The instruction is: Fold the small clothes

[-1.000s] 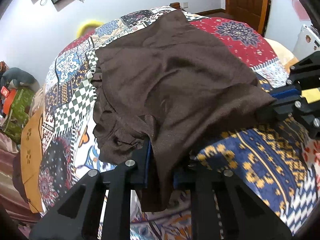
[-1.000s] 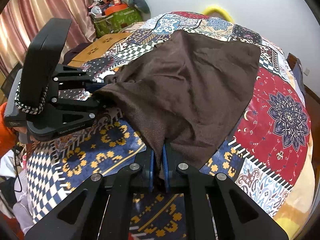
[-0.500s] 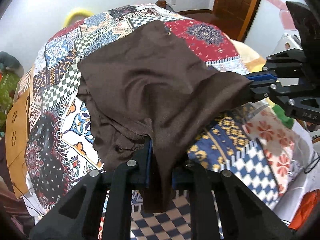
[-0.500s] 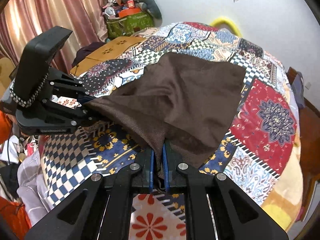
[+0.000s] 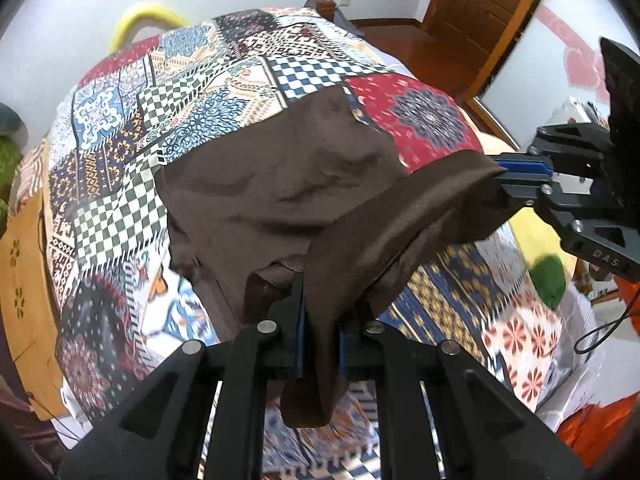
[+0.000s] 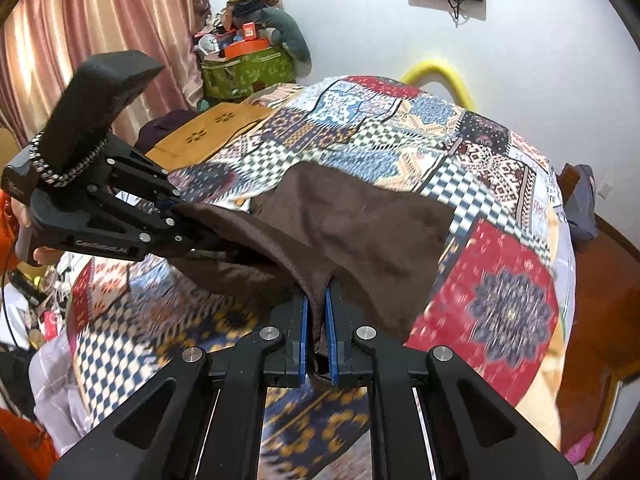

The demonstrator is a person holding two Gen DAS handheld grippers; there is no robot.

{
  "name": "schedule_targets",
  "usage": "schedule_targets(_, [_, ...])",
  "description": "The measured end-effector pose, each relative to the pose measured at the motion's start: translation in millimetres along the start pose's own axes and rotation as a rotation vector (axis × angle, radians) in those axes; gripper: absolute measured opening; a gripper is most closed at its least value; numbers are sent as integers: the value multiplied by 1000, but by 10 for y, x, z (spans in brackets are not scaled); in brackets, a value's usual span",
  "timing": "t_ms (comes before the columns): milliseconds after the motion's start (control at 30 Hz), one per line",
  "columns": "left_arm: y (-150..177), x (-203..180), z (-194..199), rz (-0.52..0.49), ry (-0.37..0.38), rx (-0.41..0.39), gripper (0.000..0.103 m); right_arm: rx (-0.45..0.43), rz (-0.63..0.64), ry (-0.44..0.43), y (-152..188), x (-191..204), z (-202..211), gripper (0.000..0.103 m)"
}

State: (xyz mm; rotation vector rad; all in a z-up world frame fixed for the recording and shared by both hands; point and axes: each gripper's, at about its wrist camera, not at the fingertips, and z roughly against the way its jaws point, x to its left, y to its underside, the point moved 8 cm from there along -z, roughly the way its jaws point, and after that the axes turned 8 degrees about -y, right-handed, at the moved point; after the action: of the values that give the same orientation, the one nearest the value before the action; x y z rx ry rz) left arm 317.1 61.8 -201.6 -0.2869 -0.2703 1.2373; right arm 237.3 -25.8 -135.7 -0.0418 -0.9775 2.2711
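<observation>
A dark brown garment (image 5: pixel 272 192) lies on a patchwork bedspread (image 5: pixel 192 92); its near edge is lifted off the bed. My left gripper (image 5: pixel 320 320) is shut on one near corner of the garment, with cloth hanging below the jaws. My right gripper (image 6: pixel 316 320) is shut on the other near corner. In the left wrist view the right gripper (image 5: pixel 516 178) shows at the right, pinching the cloth. In the right wrist view the left gripper (image 6: pixel 176 216) shows at the left, and the garment (image 6: pixel 368 232) sags between the two.
A wooden door (image 5: pixel 488 12) and floor lie beyond the bed's far right. A wooden board (image 6: pixel 212 132), a green bag (image 6: pixel 248 72) with clutter and pink curtains (image 6: pixel 80 32) stand to the left. A yellow hoop (image 6: pixel 440 76) leans on the white wall.
Both grippers have risen and pulled back with the garment's near edge. More cloth is off the bed, and less of the garment lies flat.
</observation>
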Motion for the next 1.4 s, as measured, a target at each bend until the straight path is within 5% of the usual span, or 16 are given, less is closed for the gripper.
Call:
schedule_targets(500, [-727, 733, -982, 41, 33, 174, 13, 138, 4, 21, -499, -717, -859, 7])
schedule_targets(600, [-847, 850, -995, 30, -31, 132, 38, 128, -5, 37, -560, -829, -944, 10])
schedule_targets(667, [-919, 932, -924, 58, -54, 83, 55, 97, -26, 63, -612, -914, -923, 22])
schedule_targets(767, [-957, 1000, -756, 104, -41, 19, 57, 33, -62, 97, -676, -1006, -811, 37])
schedule_targets(1000, [-642, 1009, -494, 193, -6, -34, 65, -38, -134, 75, -569, -1009, -504, 48])
schedule_targets(1267, [-77, 853, -809, 228, 13, 29, 64, -15, -209, 41, -150, -964, -655, 49])
schedule_targets(1400, [-14, 755, -811, 220, 37, 3, 30, -50, -271, 21, -158, -1017, -733, 47])
